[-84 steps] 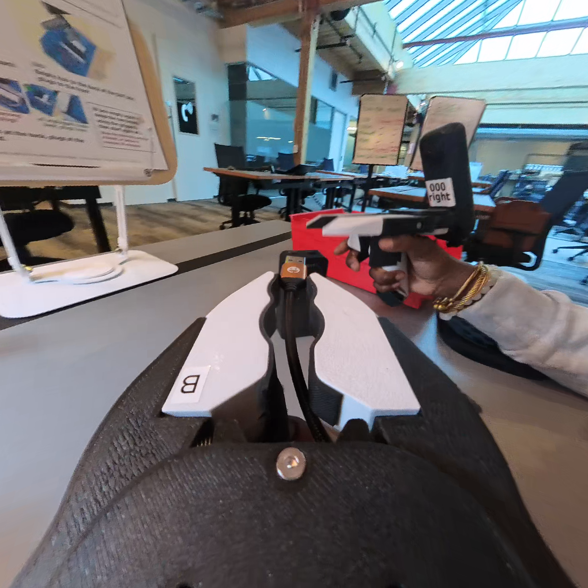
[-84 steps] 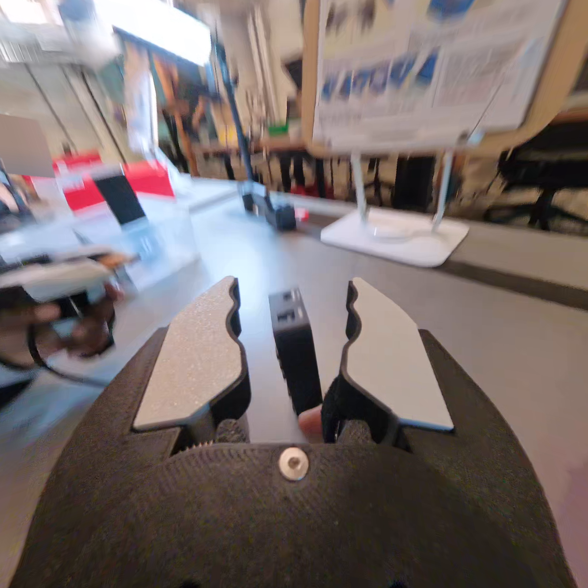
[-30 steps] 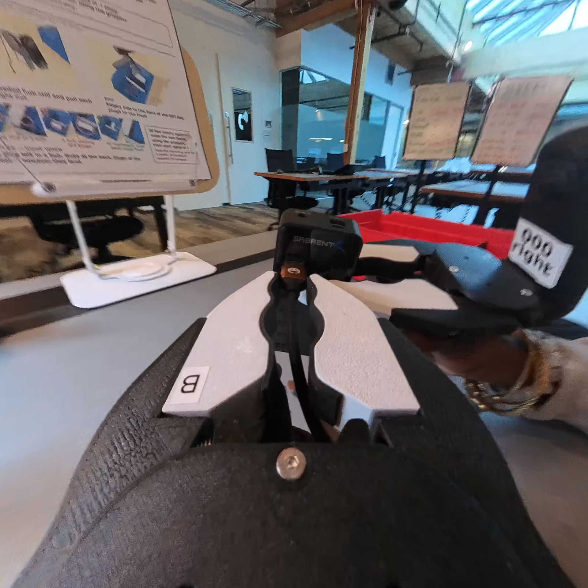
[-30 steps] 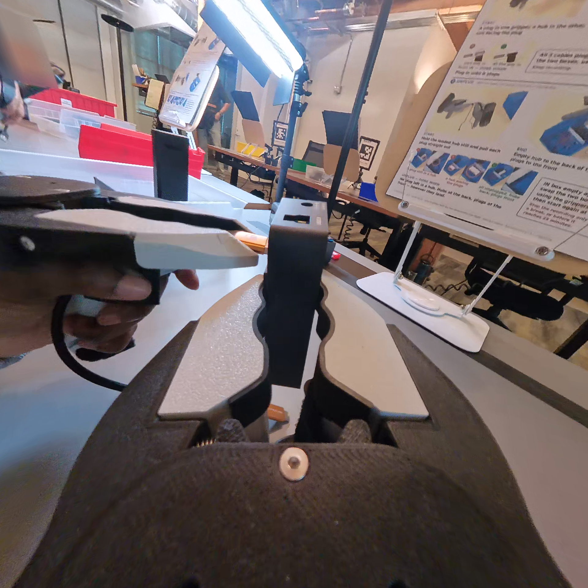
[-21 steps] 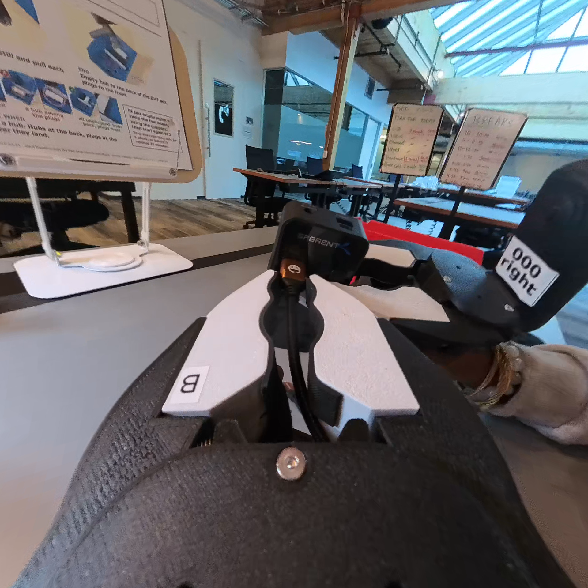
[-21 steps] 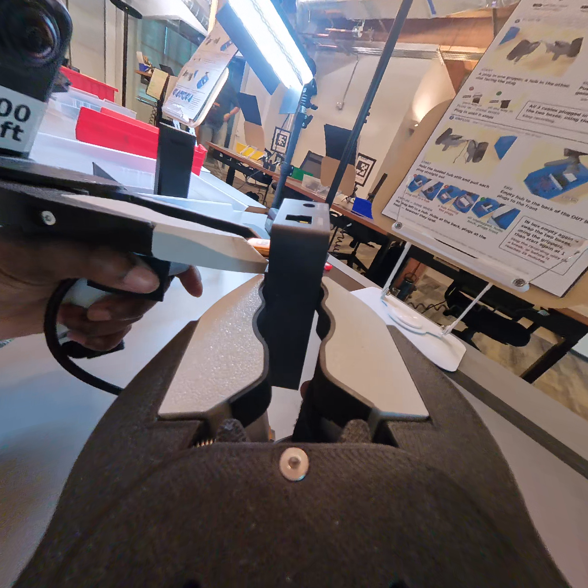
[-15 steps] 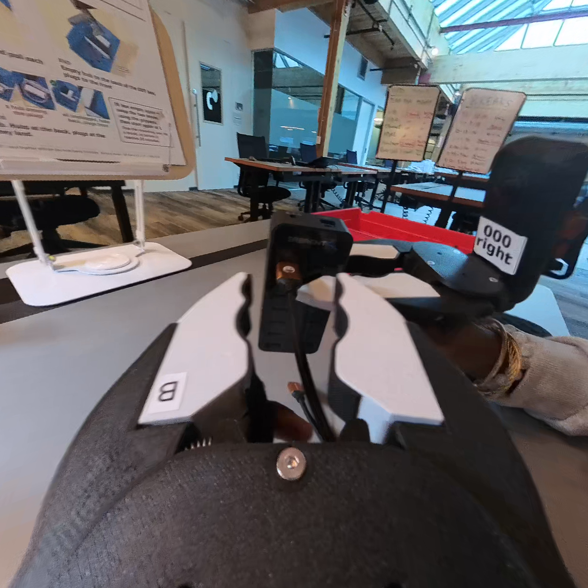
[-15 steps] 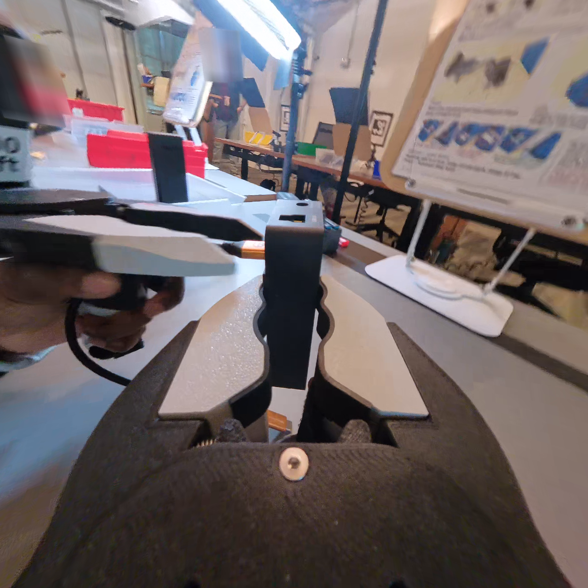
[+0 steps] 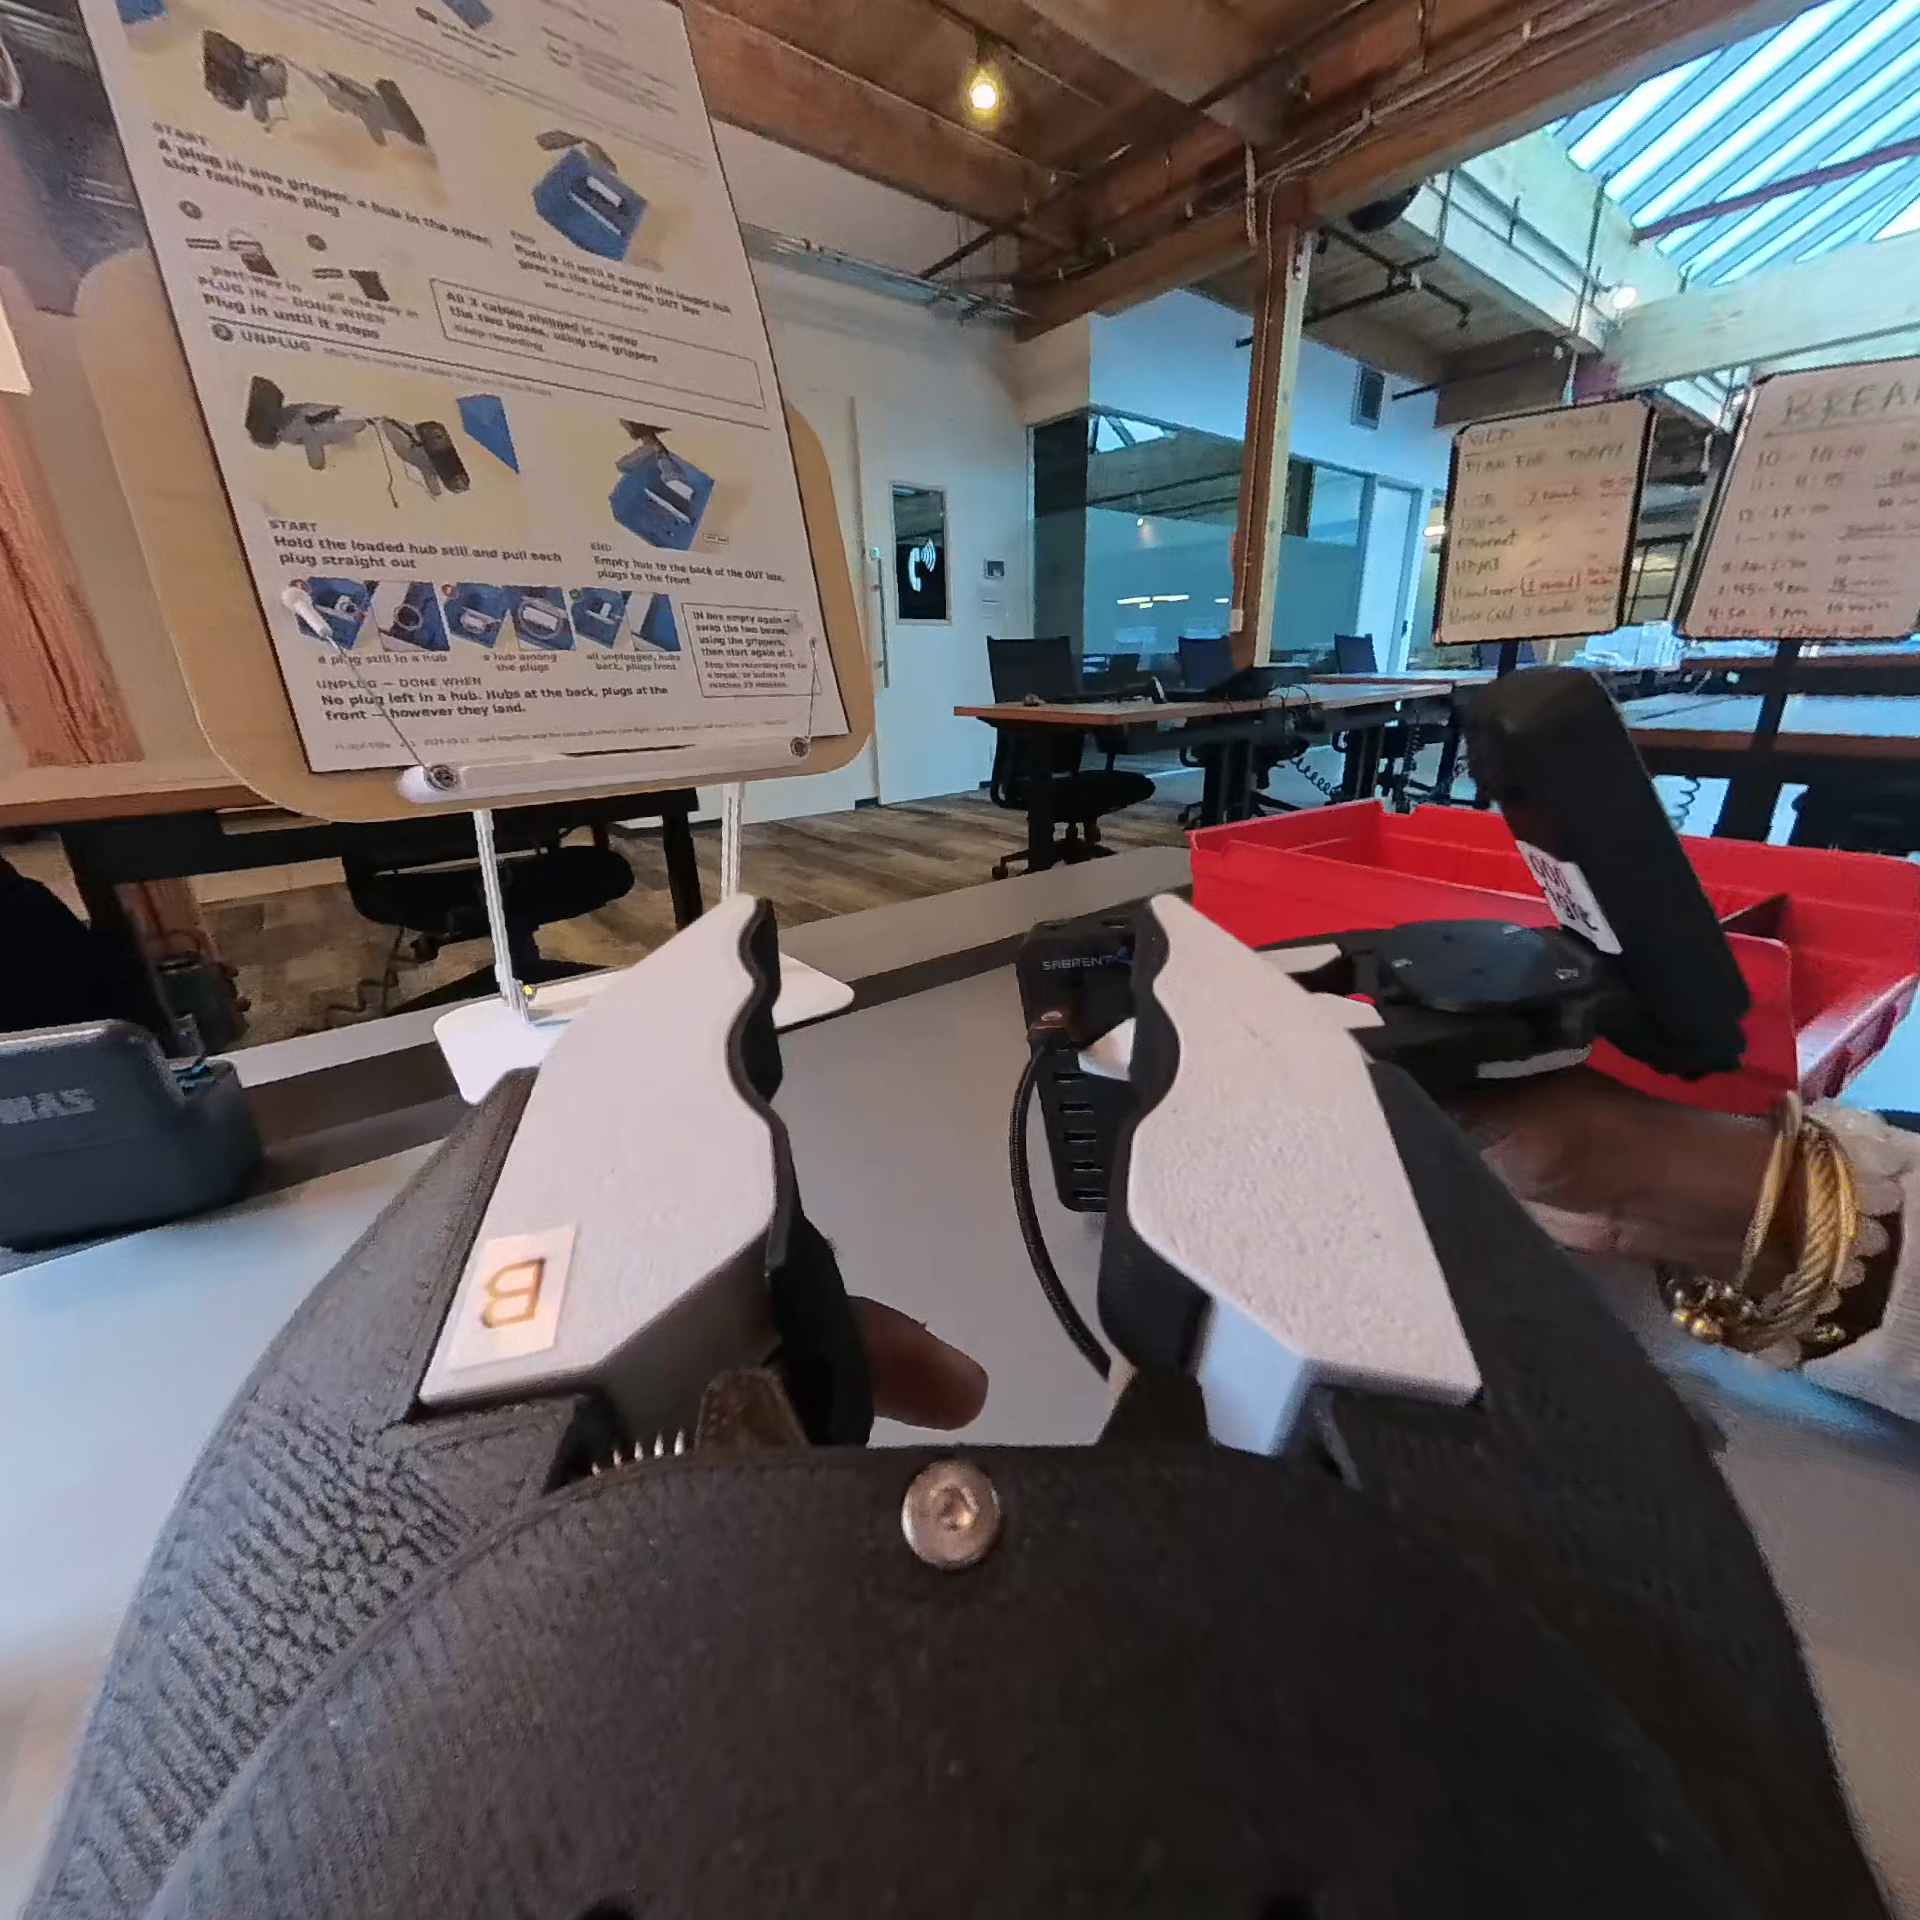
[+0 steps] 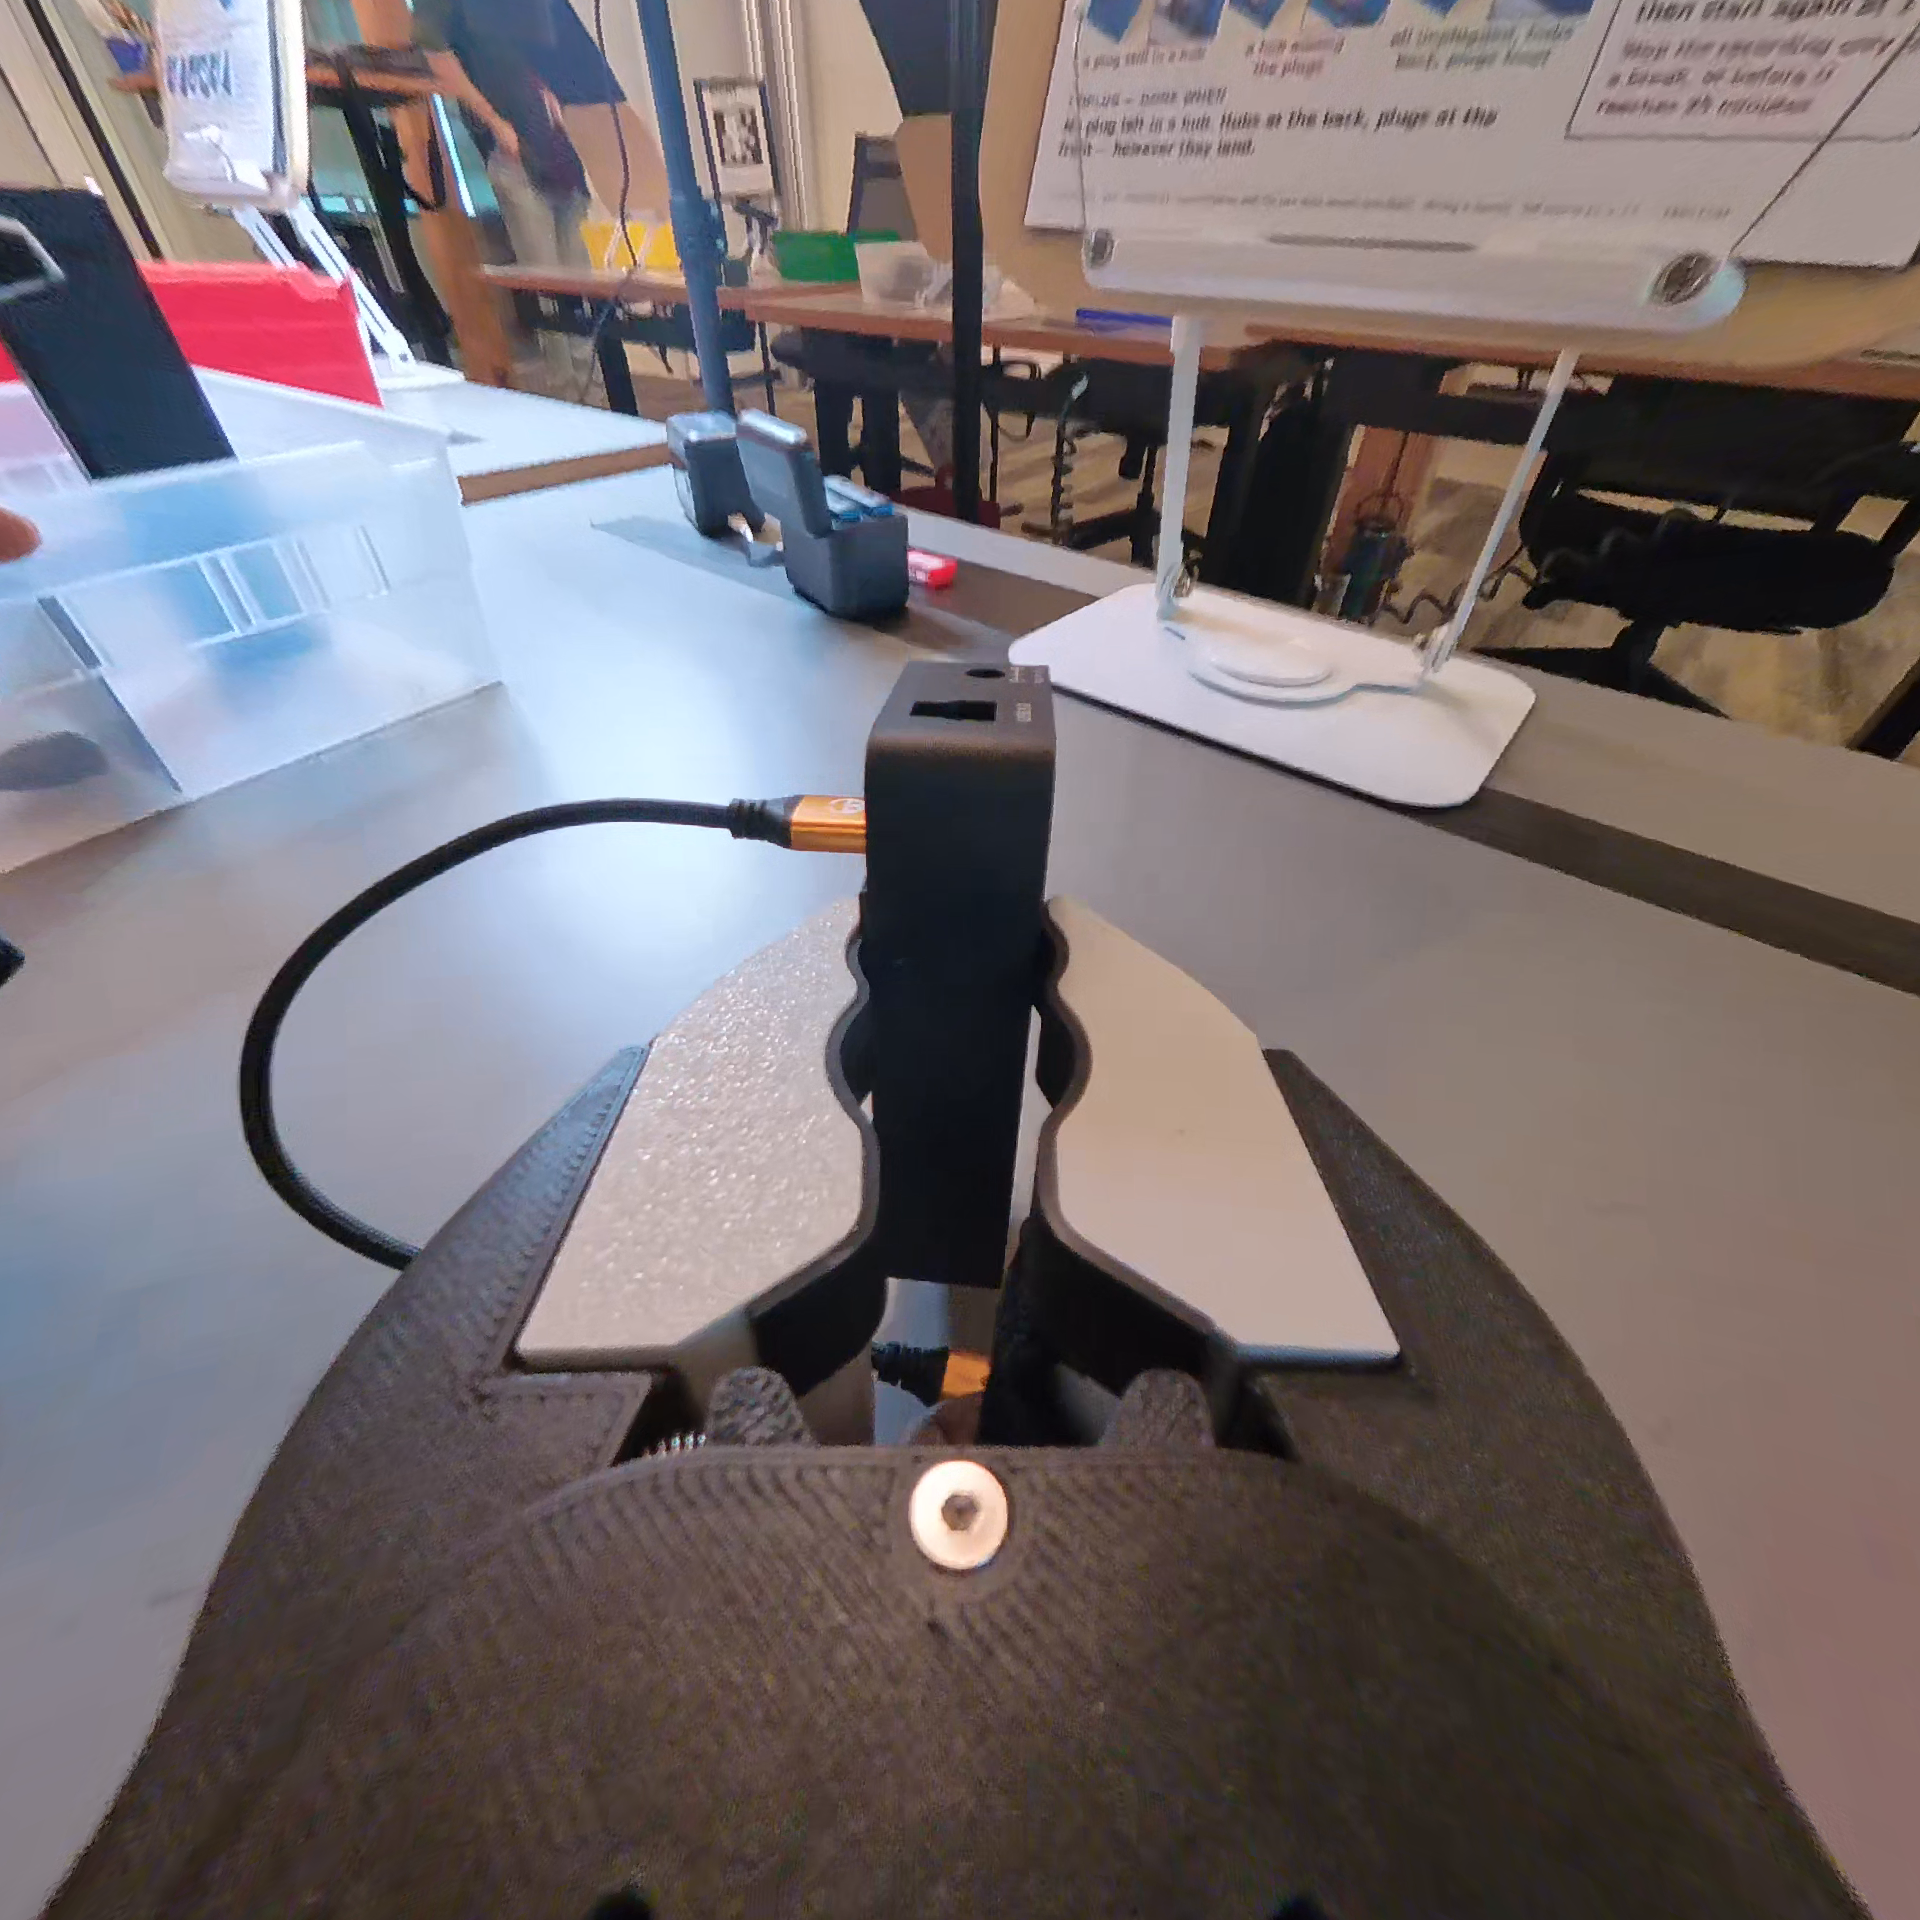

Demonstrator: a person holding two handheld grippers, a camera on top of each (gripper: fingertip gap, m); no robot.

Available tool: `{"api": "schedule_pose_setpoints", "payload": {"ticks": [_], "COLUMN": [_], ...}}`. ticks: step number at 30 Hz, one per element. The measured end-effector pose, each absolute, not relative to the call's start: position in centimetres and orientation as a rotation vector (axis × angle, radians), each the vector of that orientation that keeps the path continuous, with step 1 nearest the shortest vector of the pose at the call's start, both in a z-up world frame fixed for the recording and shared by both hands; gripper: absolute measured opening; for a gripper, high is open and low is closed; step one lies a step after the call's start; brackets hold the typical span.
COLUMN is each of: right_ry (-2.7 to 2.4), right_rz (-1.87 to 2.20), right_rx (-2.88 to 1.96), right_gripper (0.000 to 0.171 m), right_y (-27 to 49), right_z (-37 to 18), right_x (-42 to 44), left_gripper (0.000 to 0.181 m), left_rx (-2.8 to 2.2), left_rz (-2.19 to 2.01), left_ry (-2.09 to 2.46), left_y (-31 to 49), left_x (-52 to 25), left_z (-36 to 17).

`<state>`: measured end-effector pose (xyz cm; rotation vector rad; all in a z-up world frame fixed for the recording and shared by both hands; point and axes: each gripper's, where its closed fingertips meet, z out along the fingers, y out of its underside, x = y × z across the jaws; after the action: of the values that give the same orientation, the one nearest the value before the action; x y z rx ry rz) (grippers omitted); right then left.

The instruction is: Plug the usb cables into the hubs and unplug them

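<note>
My right gripper [image 10: 951,914] is shut on a black USB hub [image 10: 951,935], held upright above the grey table. A black cable [image 10: 343,956] with an orange plug [image 10: 826,823] is plugged into the hub's left side and loops down to the table. My left gripper [image 9: 956,914] is open and empty. In the left wrist view the hub [image 9: 1081,1029] with the plugged cable [image 9: 1029,1195] shows between and beyond my left fingers, held by the right gripper [image 9: 1455,987] at the right.
A red bin [image 9: 1558,883] stands behind the right gripper. A clear plastic bin [image 10: 229,592] stands at the left in the right wrist view. An instruction sheet on a white stand [image 10: 1299,696] and dark grey cases [image 10: 821,530] stand along the table's far edge. There is about 15 cm between the tips of the two grippers.
My left gripper has opened, let go of the orange plug and drawn back to the left. The plug stays in the hub, which my right gripper still holds.
</note>
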<state>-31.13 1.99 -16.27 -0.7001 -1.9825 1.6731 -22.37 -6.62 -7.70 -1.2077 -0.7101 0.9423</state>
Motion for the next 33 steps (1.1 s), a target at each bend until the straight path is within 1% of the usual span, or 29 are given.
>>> {"api": "schedule_pose_setpoints", "payload": {"ticks": [6,10,17,18,19,20,21,28,30,33], "right_ry": [-2.061,-2.131,-2.161,-2.16,-2.156,-2.162,-2.166,-2.116,-2.062,-1.887], "right_rz": [1.543,1.426,1.436,1.431,1.42,1.421,1.428,1.573,1.638,1.816], "right_rx": [-0.618,-0.63,-0.7,-0.701,-0.702,-0.69,-0.688,-0.721,-0.715,-0.67], "right_gripper": [0.028,0.028,0.029,0.031,0.036,0.045,0.048,0.058,0.063,0.07], "right_y": [1.7,2.8,3.4,3.4,3.5,3.5,3.4,3.4,3.7,4.4], "right_z": [-17.4,-18.3,-18.5,-18.4,-18.4,-18.4,-18.3,-16.6,-15.3,-11.8], "right_x": [-31.0,-30.9,-31.0,-31.1,-31.2,-31.1,-31.0,-30.8,-30.7,-30.2], "left_gripper": [0.062,0.059,0.059,0.059,0.059,0.059,0.059,0.059,0.059,0.058], "left_rx": [-1.228,-1.242,-1.246,-1.248,-1.252,-1.257,-1.259,-1.269,-1.276,-1.29], "left_rz": [0.966,0.972,0.968,0.966,0.965,0.965,0.966,0.977,0.976,0.984], "left_ry": [-0.701,-0.707,-0.7,-0.7,-0.701,-0.7,-0.698,-0.691,-0.687,-0.677], "left_y": [-6.6,-6.5,-6.4,-6.4,-6.4,-6.3,-6.3,-6.2,-6.1,-5.9], "left_x": [-22.4,-22.6,-22.6,-22.6,-22.6,-22.6,-22.6,-22.6,-22.6,-22.6], "left_z": [-7.9,-8.2,-8.2,-8.2,-8.3,-8.3,-8.4,-8.4,-8.5,-8.6]}}
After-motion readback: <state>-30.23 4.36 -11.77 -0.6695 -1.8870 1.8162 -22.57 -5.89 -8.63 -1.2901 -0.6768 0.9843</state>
